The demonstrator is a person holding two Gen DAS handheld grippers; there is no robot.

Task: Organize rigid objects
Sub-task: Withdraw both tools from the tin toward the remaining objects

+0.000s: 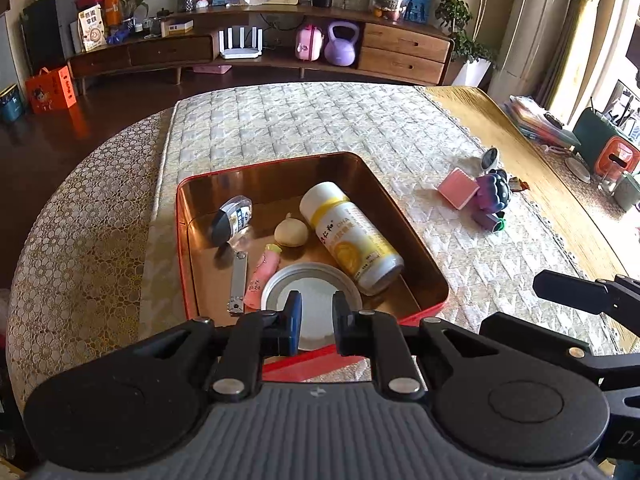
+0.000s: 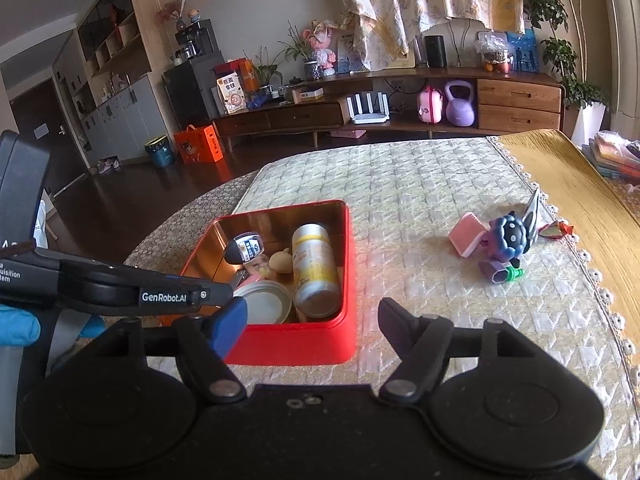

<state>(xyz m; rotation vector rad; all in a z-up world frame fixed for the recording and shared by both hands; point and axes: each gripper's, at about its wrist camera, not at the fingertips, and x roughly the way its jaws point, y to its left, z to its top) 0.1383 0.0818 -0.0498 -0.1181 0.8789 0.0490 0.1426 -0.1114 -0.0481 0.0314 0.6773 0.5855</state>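
Red tin (image 1: 188, 240), open-topped, centre of both frames, on the quilted table cover (image 1: 280, 128). Contents: white-and-yellow bottle (image 1: 352, 236) lying on its side at right; round metal lid (image 1: 312, 300) at the near edge; pink tube (image 1: 262, 276); nail clipper (image 1: 238, 284); beige garlic-shaped piece (image 1: 291, 233); dark key fob (image 1: 232, 220) against the left wall.

Pink block (image 2: 466, 236), purple toy figure (image 2: 506, 240): right of frame, well apart from the tin.

Left gripper (image 1: 316, 320): lower centre, over the tin's near rim, fingers narrowly parted, holding nothing.

Right gripper (image 2: 312, 320): lower centre, level, jaws spread wide, empty, just beside the tin's near right corner.
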